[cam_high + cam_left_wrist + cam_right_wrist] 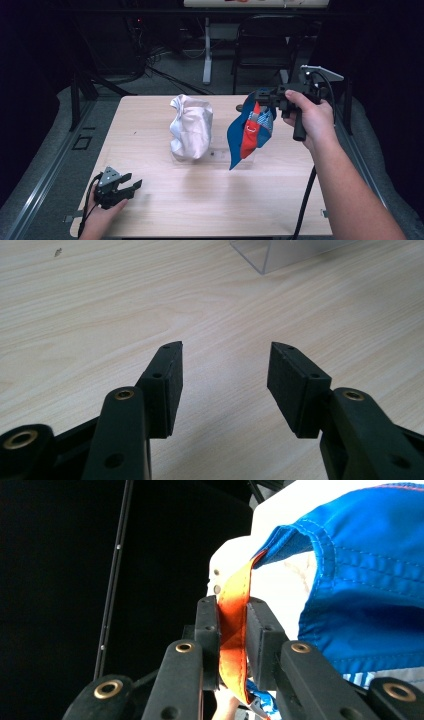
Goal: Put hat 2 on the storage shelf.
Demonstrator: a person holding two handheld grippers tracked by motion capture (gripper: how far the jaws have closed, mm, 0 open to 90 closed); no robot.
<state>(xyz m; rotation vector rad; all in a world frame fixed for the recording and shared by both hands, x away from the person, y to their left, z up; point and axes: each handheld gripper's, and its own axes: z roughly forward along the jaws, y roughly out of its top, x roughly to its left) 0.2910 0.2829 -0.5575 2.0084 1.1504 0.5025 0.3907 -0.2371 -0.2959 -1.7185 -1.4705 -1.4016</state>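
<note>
A blue garment (pixel 236 136) with a red-orange panel hangs above the right half of the wooden table (pixel 210 200). My right gripper (pixel 247 106) is held up by a hand and is shut on the garment's top. In the right gripper view the jaws (pixel 232 605) pinch an orange strap (pixel 233 645), and the blue fabric (pixel 370 590) spreads to the right. A crumpled white cloth (pixel 190 127) stands at the table's centre. My left gripper (pixel 129 188) rests low at the front left, open, with bare wood between its fingers (pixel 225 355).
A clear plastic box (pixel 220 152) sits by the white cloth; its corner (pixel 272 255) shows in the left gripper view. Beyond the far edge stand a black chair (pixel 270 40) and a white stand (pixel 207 55), with cables on the floor.
</note>
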